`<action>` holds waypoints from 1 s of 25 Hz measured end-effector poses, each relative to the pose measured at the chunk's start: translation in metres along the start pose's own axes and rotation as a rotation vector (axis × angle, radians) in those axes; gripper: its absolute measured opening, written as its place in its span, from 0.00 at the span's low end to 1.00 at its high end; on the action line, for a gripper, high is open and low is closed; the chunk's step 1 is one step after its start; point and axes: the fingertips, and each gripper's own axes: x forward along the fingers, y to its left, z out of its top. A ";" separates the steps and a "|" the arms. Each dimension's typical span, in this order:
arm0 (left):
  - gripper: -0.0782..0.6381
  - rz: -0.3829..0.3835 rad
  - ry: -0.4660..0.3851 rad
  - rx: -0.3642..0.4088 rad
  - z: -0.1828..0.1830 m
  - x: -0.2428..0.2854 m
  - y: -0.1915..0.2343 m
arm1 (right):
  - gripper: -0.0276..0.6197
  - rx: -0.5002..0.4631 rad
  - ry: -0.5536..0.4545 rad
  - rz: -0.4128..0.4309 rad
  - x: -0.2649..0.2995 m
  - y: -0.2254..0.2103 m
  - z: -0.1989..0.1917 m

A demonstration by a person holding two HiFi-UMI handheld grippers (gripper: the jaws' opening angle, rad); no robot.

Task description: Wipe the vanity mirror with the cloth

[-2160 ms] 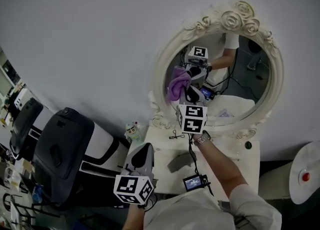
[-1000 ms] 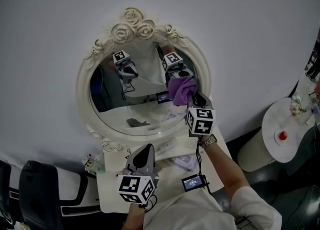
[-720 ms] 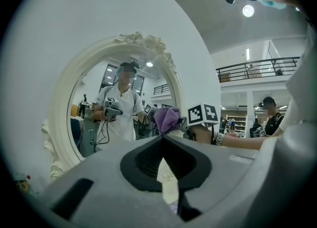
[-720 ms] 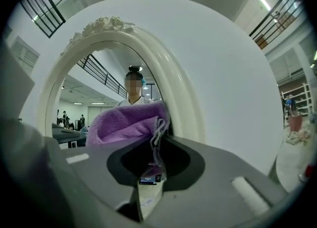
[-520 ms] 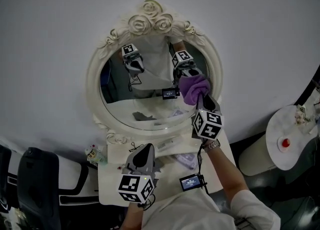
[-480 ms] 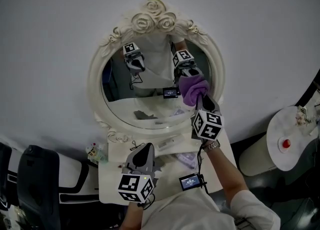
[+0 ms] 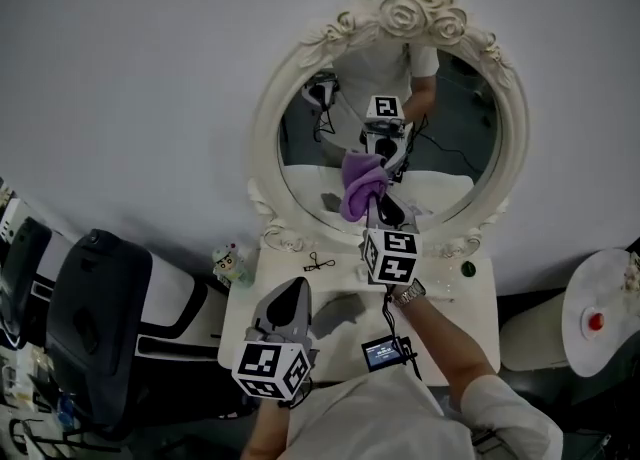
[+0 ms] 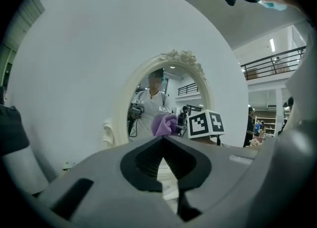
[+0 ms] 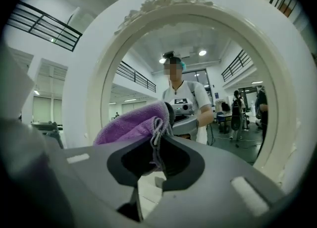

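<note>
Cloth now nearer mirror centre

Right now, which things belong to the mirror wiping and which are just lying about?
In the job:
vanity mirror
purple cloth
right gripper, shut on the cloth

Lying about:
small figurine
small green object
black chair
left gripper, shut, holding nothing

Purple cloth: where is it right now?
In the head view, the purple cloth is clamped in the right gripper, at the lower middle of the vanity mirror's glass.
</note>
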 end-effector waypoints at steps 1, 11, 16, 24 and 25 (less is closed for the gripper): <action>0.11 0.024 -0.002 -0.008 -0.001 -0.006 0.008 | 0.13 -0.008 0.017 0.026 0.006 0.015 -0.007; 0.11 0.168 -0.014 -0.033 -0.008 -0.045 0.053 | 0.13 -0.058 0.096 0.196 0.056 0.122 -0.046; 0.11 0.187 0.003 -0.032 -0.013 -0.044 0.061 | 0.13 -0.070 0.071 0.193 0.063 0.126 -0.048; 0.11 0.057 0.019 -0.011 -0.013 -0.008 0.034 | 0.13 -0.064 0.092 0.106 0.045 0.065 -0.051; 0.11 0.030 0.021 -0.012 -0.013 -0.001 0.027 | 0.13 -0.070 0.095 0.083 0.040 0.052 -0.052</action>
